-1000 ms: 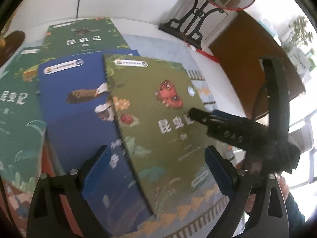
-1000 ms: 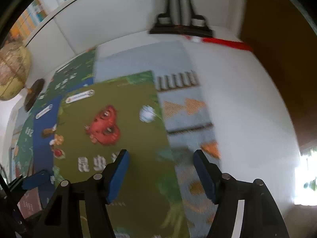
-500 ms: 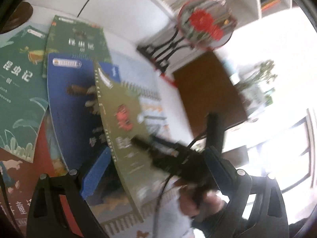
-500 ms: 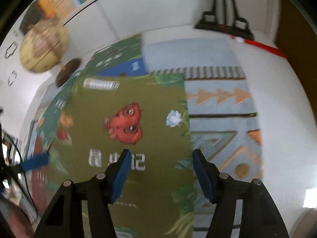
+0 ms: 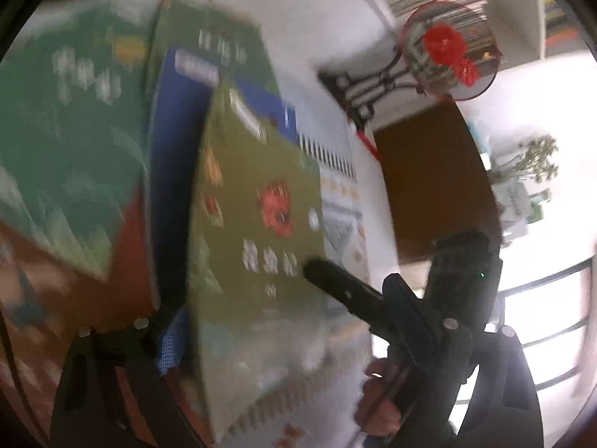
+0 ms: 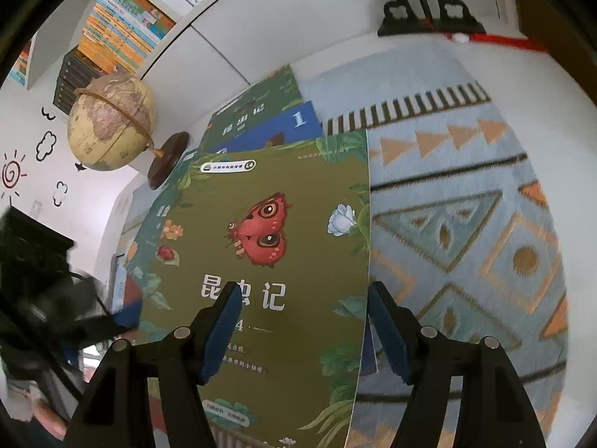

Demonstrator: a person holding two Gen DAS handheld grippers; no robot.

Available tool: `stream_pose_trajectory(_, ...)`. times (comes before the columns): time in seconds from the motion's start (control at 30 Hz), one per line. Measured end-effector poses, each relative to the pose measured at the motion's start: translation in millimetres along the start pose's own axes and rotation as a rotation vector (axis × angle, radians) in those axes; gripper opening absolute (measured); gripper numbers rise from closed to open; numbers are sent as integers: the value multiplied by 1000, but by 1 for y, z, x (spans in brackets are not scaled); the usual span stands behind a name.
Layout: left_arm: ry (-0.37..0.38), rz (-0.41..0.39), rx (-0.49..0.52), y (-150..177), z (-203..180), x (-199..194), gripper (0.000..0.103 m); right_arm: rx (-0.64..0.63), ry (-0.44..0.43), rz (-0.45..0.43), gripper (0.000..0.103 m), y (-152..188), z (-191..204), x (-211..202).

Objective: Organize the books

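The olive butterfly book (image 6: pixel 268 261) is seen tilted up over the blue book (image 6: pixel 283 130) and green books, its right edge above the patterned mat (image 6: pixel 466 224), where open room lies. The right gripper (image 6: pixel 302 321) straddles that edge with jaws opening (pad contact cannot be told); the left gripper (image 5: pixel 283 321) is wide, closing slightly, with the book's left edge between its jaws. A globe (image 6: pixel 112 123) and black stand (image 6: pixel 429 18) are noted at the far side.

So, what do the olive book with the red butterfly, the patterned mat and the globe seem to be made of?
Olive book: paper, thin soft cover, seemingly matte; it curves and shows no glare.
Patterned mat: woven textile, probably; fuzzy surface, fringe-like stripes at its far edge.
Globe: printed shell, perhaps card or plastic, slightly glossy; its round base looks like dark wood.
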State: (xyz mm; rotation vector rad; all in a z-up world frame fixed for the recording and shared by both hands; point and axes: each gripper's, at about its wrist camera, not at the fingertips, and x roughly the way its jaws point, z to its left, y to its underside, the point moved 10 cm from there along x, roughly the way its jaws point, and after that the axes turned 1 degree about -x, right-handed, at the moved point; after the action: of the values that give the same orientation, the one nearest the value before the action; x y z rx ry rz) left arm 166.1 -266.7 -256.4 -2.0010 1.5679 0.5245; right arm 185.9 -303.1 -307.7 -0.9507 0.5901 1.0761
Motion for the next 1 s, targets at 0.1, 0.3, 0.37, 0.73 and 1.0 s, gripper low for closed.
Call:
stream_pose_trajectory(0.1,57,15,-67,15,-1,0,91,1,47,17,71,7,4,0)
stream_pose_trajectory(0.3,109,68,-180,38,11,-8,67,54,93,78,81,39,8,-9)
stream_pose_trajectory(0.37,81,95,-177,42,15,-7,66,99,99,93,80,60,4,-21)
stream_pose_trajectory(0.73,115,182,-220,60,6,-7,66,391,-22,-28,80,120,-18,-67)
stream_pose_trajectory(1.0,-134,223,-67,92,25,-3,63,307,-57,-8,40,118,24,-53)
